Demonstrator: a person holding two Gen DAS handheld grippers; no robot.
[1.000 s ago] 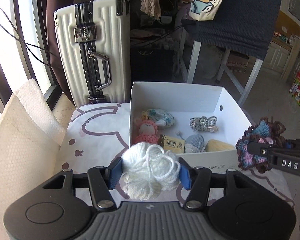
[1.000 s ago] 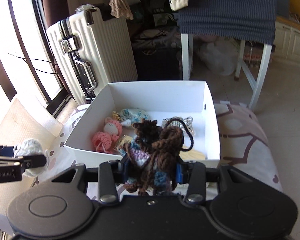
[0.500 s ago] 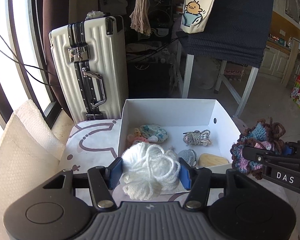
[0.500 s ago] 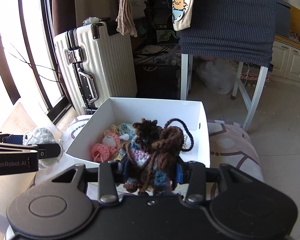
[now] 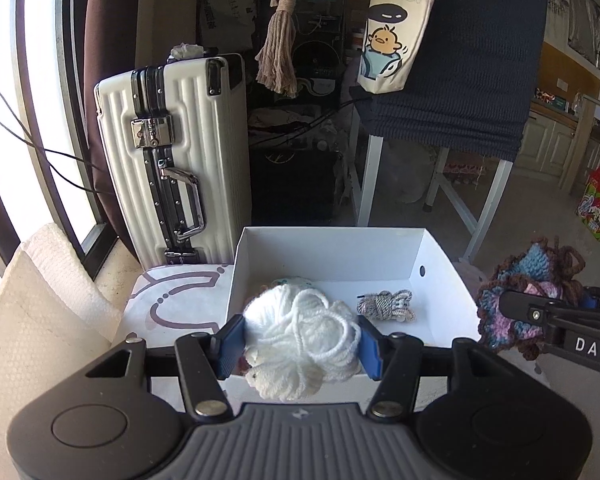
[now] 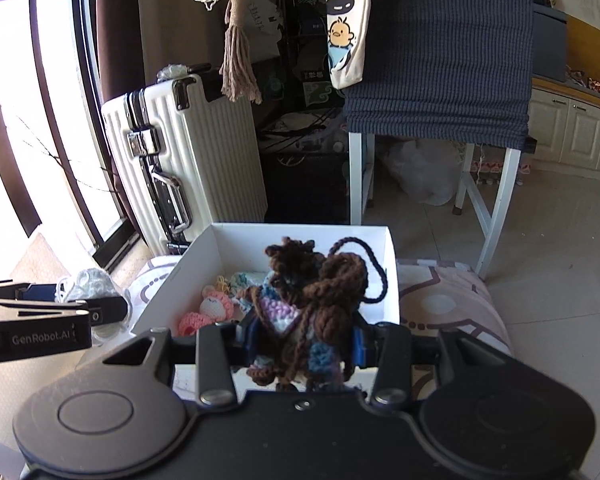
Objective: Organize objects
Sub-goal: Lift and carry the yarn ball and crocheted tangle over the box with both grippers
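My left gripper (image 5: 300, 344) is shut on a white yarn ball (image 5: 300, 340) and holds it above the near wall of the white box (image 5: 332, 252). My right gripper (image 6: 302, 344) is shut on a brown, blue and purple crochet piece (image 6: 308, 308), held above the box's near edge (image 6: 392, 264); it also shows at the right of the left wrist view (image 5: 528, 300). In the box lie a grey yarn bundle (image 5: 386, 306), a pink crochet doll (image 6: 210, 310) and other small knitted items. The left gripper with the white yarn (image 6: 88, 288) shows at the left of the right wrist view.
The box stands on a patterned cushioned surface (image 5: 180, 304). A white suitcase (image 5: 172, 152) stands behind it on the left. A white-legged table draped in dark cloth (image 5: 452, 80) is behind on the right. Bubble wrap sheets (image 5: 40, 320) lie at the left.
Both grippers have risen with their loads, tilting up; the box now sits lower and farther in both views. Both grips are unchanged.
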